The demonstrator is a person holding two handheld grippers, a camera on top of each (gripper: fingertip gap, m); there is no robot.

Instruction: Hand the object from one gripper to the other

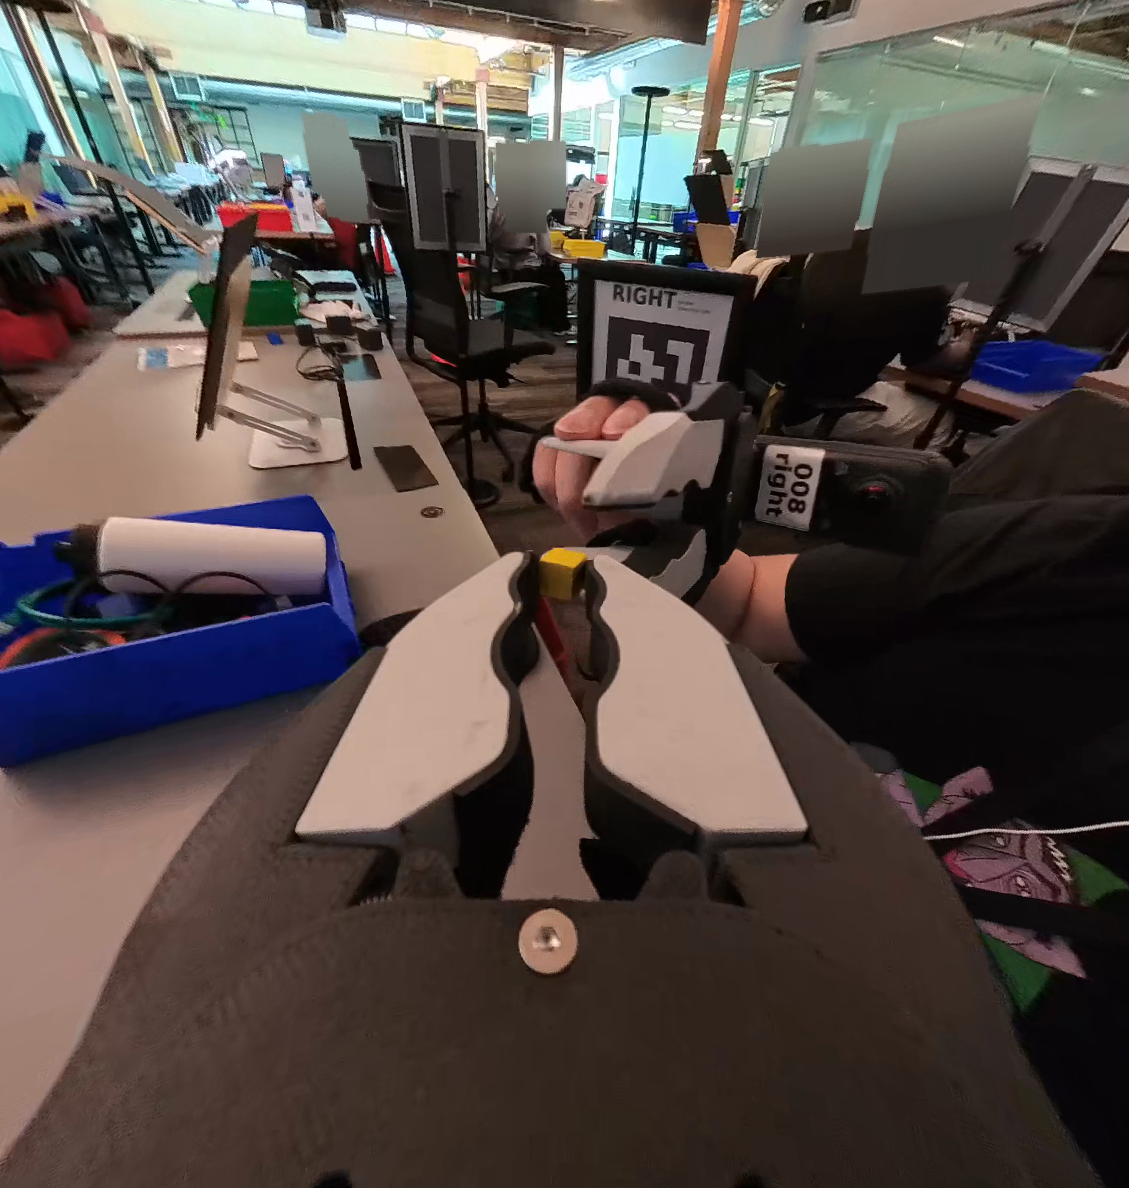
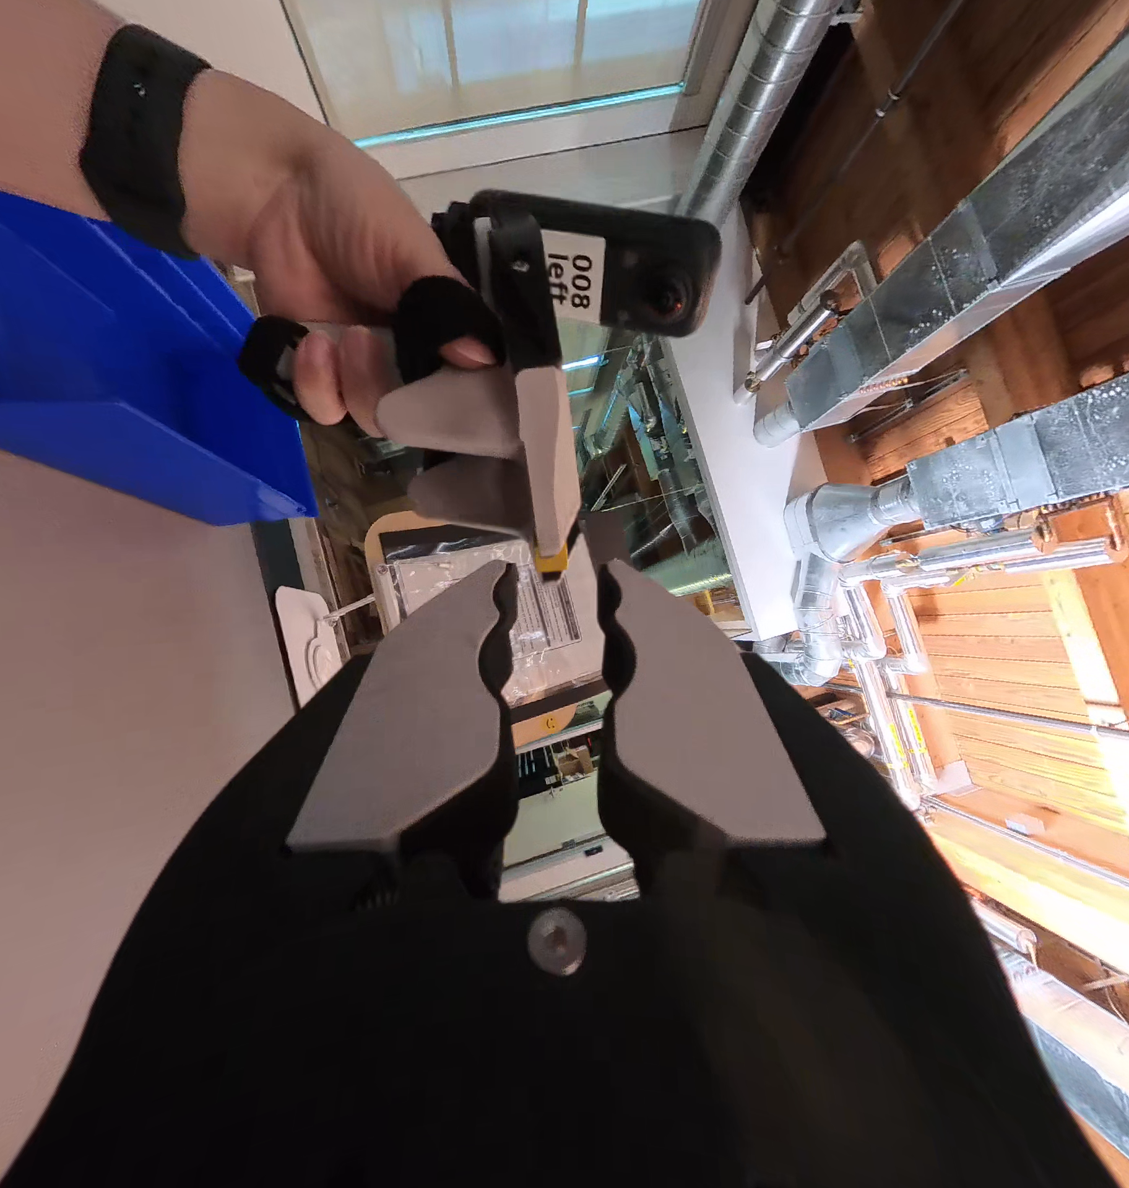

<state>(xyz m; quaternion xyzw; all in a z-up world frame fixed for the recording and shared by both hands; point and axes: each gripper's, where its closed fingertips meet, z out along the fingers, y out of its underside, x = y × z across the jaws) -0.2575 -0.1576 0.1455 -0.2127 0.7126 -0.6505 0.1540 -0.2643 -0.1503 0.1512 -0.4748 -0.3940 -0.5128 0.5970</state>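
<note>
Presently left gripper (image 1: 563, 572) clamped on yellow block (image 1: 562, 571), held in air just right of blue bin (image 1: 163, 681). Right gripper (image 2: 552, 569) spread apart, fingertips just short of block, not touching.

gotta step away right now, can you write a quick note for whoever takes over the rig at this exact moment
Left hand-held gripper: shut on the yellow cube, pinched at the fingertips, in the air beside the table.
Right hand-held gripper: open, empty, turned sideways, its tips close to the cube, which is not yet between them.
Done: cube picked up and brought to the meeting point.
Left: bring the right gripper around the cube, shut it, open the left, pull apart.
Blue bin sits on the table, not involved.
</note>
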